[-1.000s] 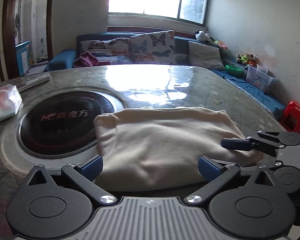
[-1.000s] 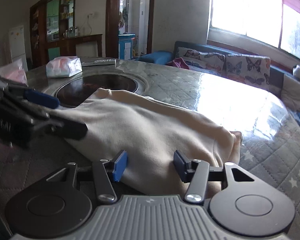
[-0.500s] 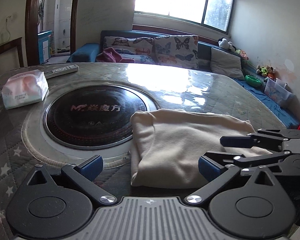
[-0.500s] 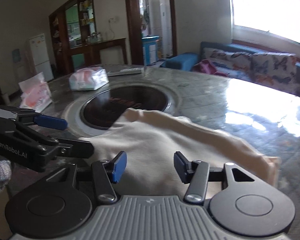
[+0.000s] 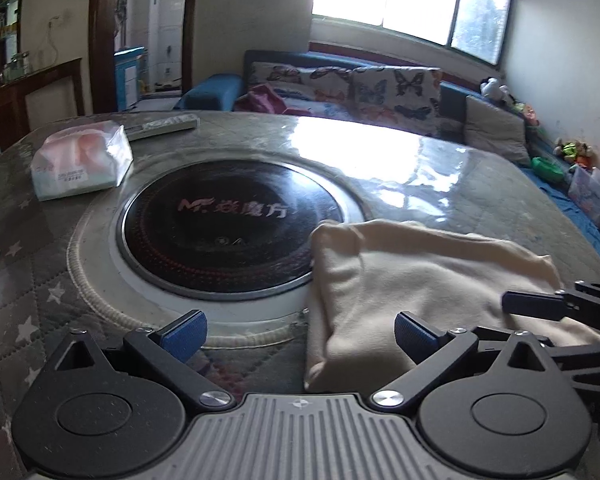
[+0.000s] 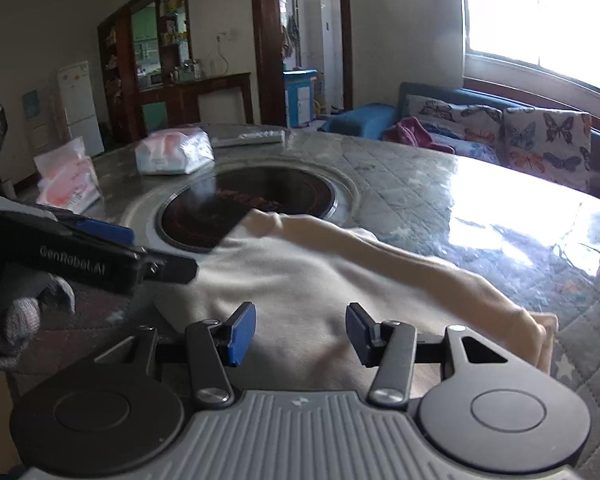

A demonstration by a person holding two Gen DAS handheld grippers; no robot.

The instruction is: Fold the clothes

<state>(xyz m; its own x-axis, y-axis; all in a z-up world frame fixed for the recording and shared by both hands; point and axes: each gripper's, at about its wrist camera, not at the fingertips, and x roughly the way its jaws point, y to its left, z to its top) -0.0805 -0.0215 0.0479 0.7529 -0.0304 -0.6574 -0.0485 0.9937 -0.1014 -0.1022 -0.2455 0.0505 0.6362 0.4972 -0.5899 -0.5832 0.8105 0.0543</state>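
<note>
A cream garment (image 5: 428,284) lies folded in a flat bundle on the quilted table, its left edge overlapping the rim of the round black cooktop (image 5: 228,228). It also shows in the right wrist view (image 6: 340,280). My left gripper (image 5: 300,330) is open and empty, at the garment's near left corner. My right gripper (image 6: 300,330) is open and empty, just above the garment's near edge. The right gripper's fingers (image 5: 540,304) show at the right in the left wrist view. The left gripper's body (image 6: 84,256) shows at the left in the right wrist view.
A tissue pack (image 5: 80,160) and a remote control (image 5: 160,126) lie at the table's far left. A second pink pack (image 6: 68,180) sits near the left edge. A sofa with butterfly cushions (image 5: 360,88) stands behind the table.
Both grippers have swung left and drawn back a little, so the garment has shifted to the right in the left wrist view. The garment itself lies as before.
</note>
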